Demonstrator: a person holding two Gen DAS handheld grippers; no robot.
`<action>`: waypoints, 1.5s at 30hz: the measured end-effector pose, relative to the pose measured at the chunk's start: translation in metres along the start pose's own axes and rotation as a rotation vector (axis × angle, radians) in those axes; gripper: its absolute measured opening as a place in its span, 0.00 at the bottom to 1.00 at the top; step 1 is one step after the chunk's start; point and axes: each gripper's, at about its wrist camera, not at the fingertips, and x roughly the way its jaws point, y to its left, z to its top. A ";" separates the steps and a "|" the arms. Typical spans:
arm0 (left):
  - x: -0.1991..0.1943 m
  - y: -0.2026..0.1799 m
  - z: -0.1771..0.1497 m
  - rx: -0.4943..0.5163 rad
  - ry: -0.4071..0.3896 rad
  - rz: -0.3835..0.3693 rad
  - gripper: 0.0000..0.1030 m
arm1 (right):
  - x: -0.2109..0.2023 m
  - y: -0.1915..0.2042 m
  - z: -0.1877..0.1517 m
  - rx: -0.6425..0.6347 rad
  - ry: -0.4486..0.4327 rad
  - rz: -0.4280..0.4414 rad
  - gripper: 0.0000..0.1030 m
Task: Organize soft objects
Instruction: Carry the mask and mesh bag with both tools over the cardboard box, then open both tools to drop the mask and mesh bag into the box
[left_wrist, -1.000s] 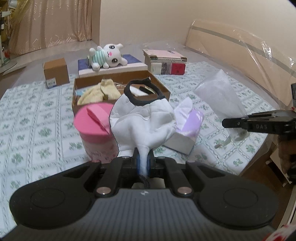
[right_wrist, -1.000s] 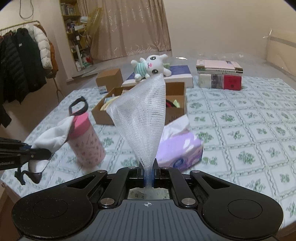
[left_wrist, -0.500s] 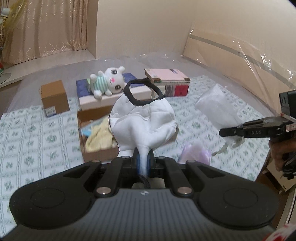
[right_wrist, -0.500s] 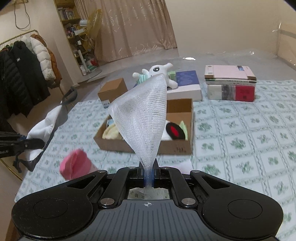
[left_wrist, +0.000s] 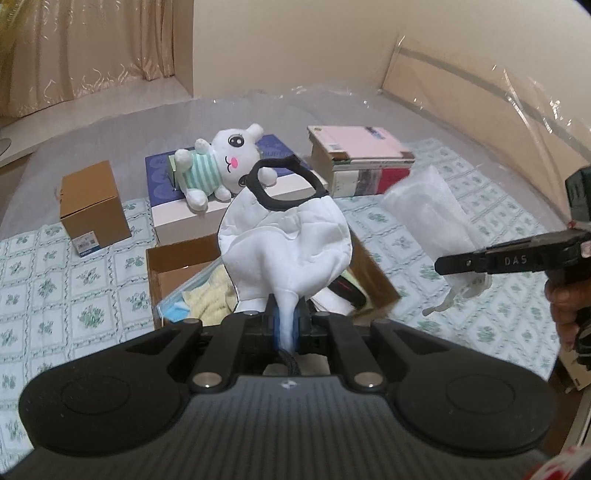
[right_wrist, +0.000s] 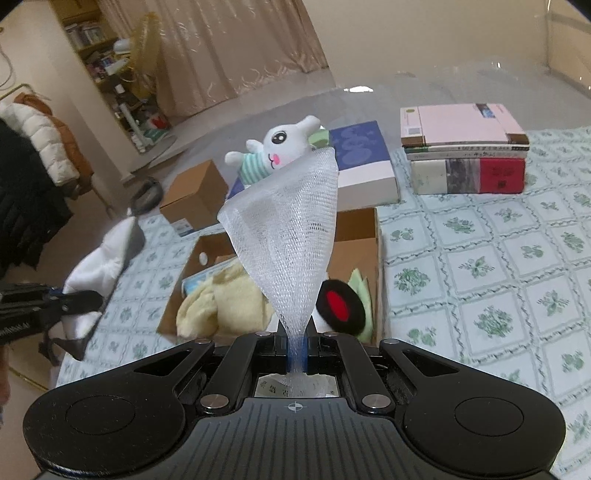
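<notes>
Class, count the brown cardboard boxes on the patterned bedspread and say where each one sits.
2. A small closed brown cardboard box sits at the far left. A larger open brown cardboard box, holding soft items, sits in the middle, before the white plush bunny. Others may be hidden.

**Open box mid-bed, plush and books behind**

The open cardboard box (right_wrist: 369, 236) sits on the bed (right_wrist: 498, 280), with a towel (right_wrist: 221, 306) inside. Behind it, the plush rabbit (right_wrist: 273, 151) lies on a flat box (right_wrist: 365, 173). A book stack (right_wrist: 465, 158) stands right; a small carton (left_wrist: 92, 206) left.
</notes>
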 end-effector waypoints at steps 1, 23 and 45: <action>0.009 0.001 0.003 0.004 0.010 0.001 0.06 | 0.007 -0.001 0.005 0.007 0.004 0.003 0.05; 0.162 0.019 0.006 0.044 0.164 -0.036 0.06 | 0.133 -0.032 0.030 0.017 0.055 -0.011 0.05; 0.142 0.037 0.007 -0.011 0.069 -0.044 0.38 | 0.146 -0.037 0.020 -0.051 0.123 -0.089 0.30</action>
